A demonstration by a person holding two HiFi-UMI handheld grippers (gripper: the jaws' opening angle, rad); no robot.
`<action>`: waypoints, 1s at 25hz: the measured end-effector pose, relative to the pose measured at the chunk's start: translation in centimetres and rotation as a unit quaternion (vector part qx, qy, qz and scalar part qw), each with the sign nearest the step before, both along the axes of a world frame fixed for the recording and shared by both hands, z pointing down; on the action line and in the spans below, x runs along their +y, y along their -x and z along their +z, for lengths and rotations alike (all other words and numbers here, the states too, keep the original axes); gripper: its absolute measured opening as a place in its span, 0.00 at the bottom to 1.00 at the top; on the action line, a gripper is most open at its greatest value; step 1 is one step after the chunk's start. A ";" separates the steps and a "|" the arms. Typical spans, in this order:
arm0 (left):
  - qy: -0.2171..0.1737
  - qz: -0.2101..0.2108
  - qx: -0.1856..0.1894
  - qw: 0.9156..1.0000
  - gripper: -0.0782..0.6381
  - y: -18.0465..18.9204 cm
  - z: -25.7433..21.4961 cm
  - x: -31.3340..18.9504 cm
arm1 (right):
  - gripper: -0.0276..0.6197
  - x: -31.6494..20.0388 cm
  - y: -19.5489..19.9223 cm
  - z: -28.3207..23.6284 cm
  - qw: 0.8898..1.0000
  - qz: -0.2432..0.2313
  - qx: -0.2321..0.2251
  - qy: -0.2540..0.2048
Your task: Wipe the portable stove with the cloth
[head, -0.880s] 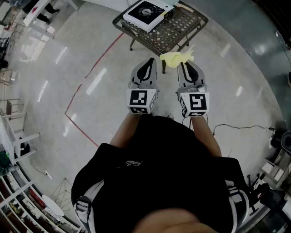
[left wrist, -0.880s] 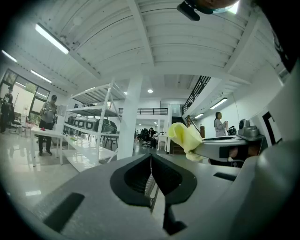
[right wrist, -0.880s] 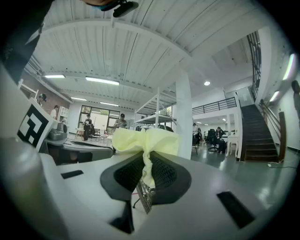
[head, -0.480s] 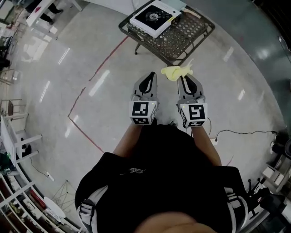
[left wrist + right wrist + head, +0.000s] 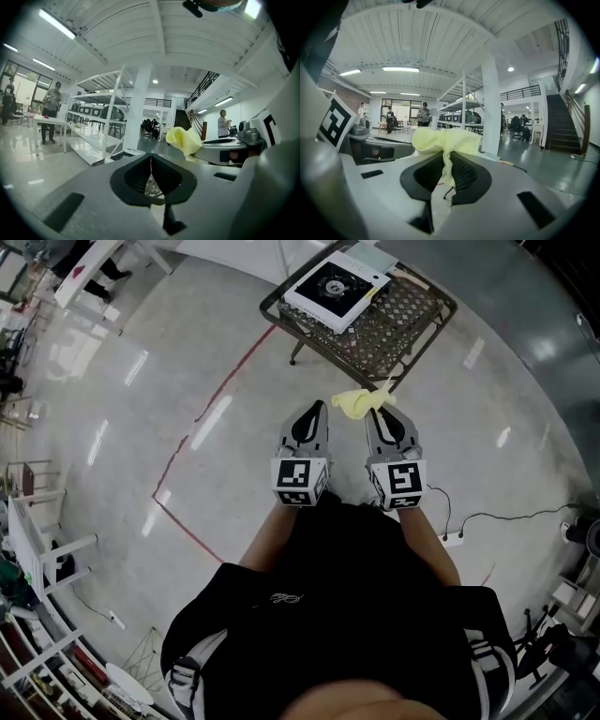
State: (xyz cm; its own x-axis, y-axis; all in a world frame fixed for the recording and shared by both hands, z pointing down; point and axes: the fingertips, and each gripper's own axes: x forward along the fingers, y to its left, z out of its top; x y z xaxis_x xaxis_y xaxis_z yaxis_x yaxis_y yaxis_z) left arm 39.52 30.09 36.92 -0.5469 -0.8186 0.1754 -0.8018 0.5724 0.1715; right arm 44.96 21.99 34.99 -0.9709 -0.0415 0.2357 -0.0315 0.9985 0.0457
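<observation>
A white portable stove [image 5: 336,291] with a black burner sits on a dark metal mesh table [image 5: 394,320] at the top of the head view, well ahead of both grippers. My right gripper [image 5: 377,412] is shut on a crumpled yellow cloth [image 5: 360,402], which bunches out past its tips; the cloth [image 5: 445,140] fills the centre of the right gripper view. My left gripper [image 5: 319,406] is held beside it, shut and empty, its jaws meeting in a thin line [image 5: 151,164]. The cloth [image 5: 185,140] shows at the right in the left gripper view.
The floor [image 5: 187,427] is polished grey with a red tape line [image 5: 202,418]. A cable and a power strip [image 5: 455,538] lie at the right. White shelving [image 5: 93,136] and a pillar [image 5: 491,112] stand ahead, with several people further back.
The table and stove have shifted right and slightly nearer in the head view. Both grippers keep their side-by-side pose, and the cloth stays in the right one.
</observation>
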 end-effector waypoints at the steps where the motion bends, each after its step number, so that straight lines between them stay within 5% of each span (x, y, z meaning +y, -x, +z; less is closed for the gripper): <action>1: 0.002 0.004 0.001 1.000 0.14 0.6 0.1 0.6 | 0.10 0.5 0.6 0.1 1.000 0.003 0.001 0.000; 15: 0.027 0.023 0.055 0.998 0.14 6.2 4.4 1.3 | 0.10 -0.1 5.5 3.8 0.999 0.021 0.047 0.007; 25: 0.058 0.034 0.057 0.996 0.14 14.8 5.4 -3.0 | 0.11 -4.1 14.4 5.8 0.998 -0.002 0.062 0.034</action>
